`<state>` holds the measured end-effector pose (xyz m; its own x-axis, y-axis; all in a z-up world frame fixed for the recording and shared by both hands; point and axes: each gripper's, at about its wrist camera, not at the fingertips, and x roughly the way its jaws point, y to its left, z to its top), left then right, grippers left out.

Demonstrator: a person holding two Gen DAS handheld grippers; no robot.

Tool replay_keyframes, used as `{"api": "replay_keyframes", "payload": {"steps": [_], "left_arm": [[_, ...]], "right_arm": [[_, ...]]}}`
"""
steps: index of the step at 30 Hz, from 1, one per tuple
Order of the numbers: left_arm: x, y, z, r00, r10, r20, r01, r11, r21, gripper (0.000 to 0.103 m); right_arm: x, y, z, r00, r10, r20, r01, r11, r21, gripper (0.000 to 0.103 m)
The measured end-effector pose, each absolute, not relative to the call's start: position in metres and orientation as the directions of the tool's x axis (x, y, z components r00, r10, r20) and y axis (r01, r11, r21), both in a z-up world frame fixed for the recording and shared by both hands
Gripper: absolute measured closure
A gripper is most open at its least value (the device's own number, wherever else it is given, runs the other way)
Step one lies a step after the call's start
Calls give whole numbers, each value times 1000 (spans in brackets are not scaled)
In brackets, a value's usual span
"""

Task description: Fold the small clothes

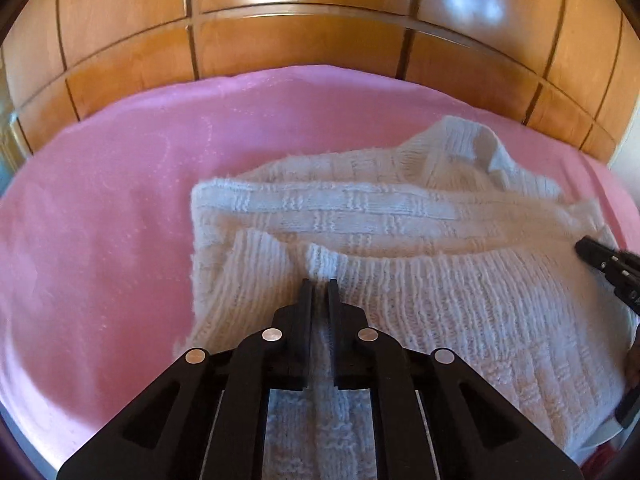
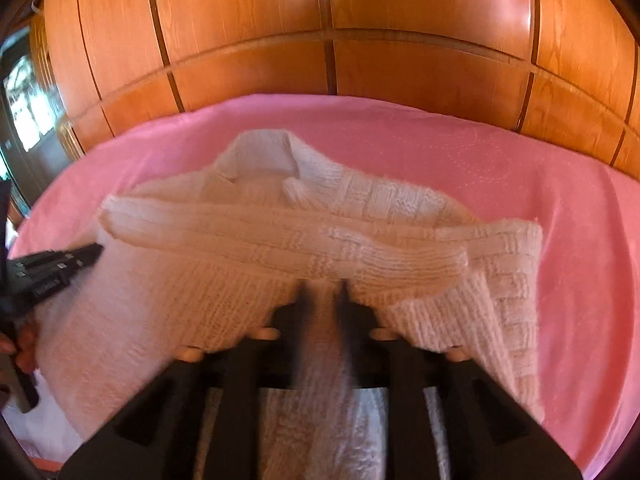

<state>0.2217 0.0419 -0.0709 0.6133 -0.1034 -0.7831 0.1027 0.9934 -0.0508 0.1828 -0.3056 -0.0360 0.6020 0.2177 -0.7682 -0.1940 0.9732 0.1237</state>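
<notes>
A white knit sweater (image 1: 400, 216) lies on a pink bedspread (image 1: 100, 220), its sleeves folded across the body and its collar at the far end. My left gripper (image 1: 320, 283) is shut on the sweater's ribbed hem at its near left side. My right gripper (image 2: 323, 286) is shut on the same hem of the sweater (image 2: 280, 236) further right, and the knit bunches over its fingers. Each gripper shows at the edge of the other's view: the right one in the left wrist view (image 1: 600, 256), the left one in the right wrist view (image 2: 52, 268).
A wall of glossy wooden wardrobe panels (image 1: 320, 40) stands behind the bed, also in the right wrist view (image 2: 400, 60). Pink bedspread (image 2: 540, 184) lies open to the left and right of the sweater. A dark screen or mirror (image 2: 24, 108) is at the far left.
</notes>
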Motion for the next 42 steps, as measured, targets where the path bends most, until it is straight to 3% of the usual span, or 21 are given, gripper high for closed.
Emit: {"api": "replay_keyframes", "payload": {"steps": [1,6,10,14,16,17,18,19,21,25,28,36,39,42], "left_arm": [[219,45,-67,613,-117,-781,111,992,-61,76],[203,63,-51,643,-119,-757,120,991,-55,50],[200,72,-56,633,-74,-770,120,993,3,45],[204,80,-66,596,-101,-797,139,990,-22,45],[208,82,-71,577,-113,-809,145,989,-35,58],[211,84,-74,563,-137,-815,146,987,-65,61],[212,86,-74,570,-146,-809,141,987,-79,75],[213,87,-74,579,-142,-803,137,988,-77,84],[211,88,-70,600,-146,-787,138,987,-77,89],[201,87,-60,641,-131,-756,143,988,-51,91],[194,92,-49,656,-149,-740,144,987,-71,94],[202,95,-19,644,-147,-750,159,986,-56,98],[205,87,-21,660,-88,-746,166,986,31,98],[203,90,-28,652,-90,-753,155,988,16,98]], "right_arm": [[179,-309,-33,605,236,-761,-200,969,142,41],[162,-334,-17,622,245,-743,-217,966,138,35],[158,-356,-18,625,202,-754,-193,976,102,33],[165,-364,-28,605,183,-775,-175,980,94,33],[170,-363,-35,586,173,-792,-172,981,87,35],[171,-363,-37,585,167,-794,-168,982,83,41],[172,-363,-37,586,161,-794,-163,983,78,71],[172,-362,-37,586,146,-797,-158,985,64,85],[172,-356,-34,605,92,-791,-153,988,-1,95],[159,-345,-19,664,-9,-747,-158,975,-153,96],[151,-346,-1,703,-27,-711,-149,972,-184,96],[169,-362,49,737,45,-675,-125,990,-71,97],[184,-361,40,716,45,-696,-134,988,-74,97],[188,-356,22,688,44,-725,-142,987,-75,97]]}}
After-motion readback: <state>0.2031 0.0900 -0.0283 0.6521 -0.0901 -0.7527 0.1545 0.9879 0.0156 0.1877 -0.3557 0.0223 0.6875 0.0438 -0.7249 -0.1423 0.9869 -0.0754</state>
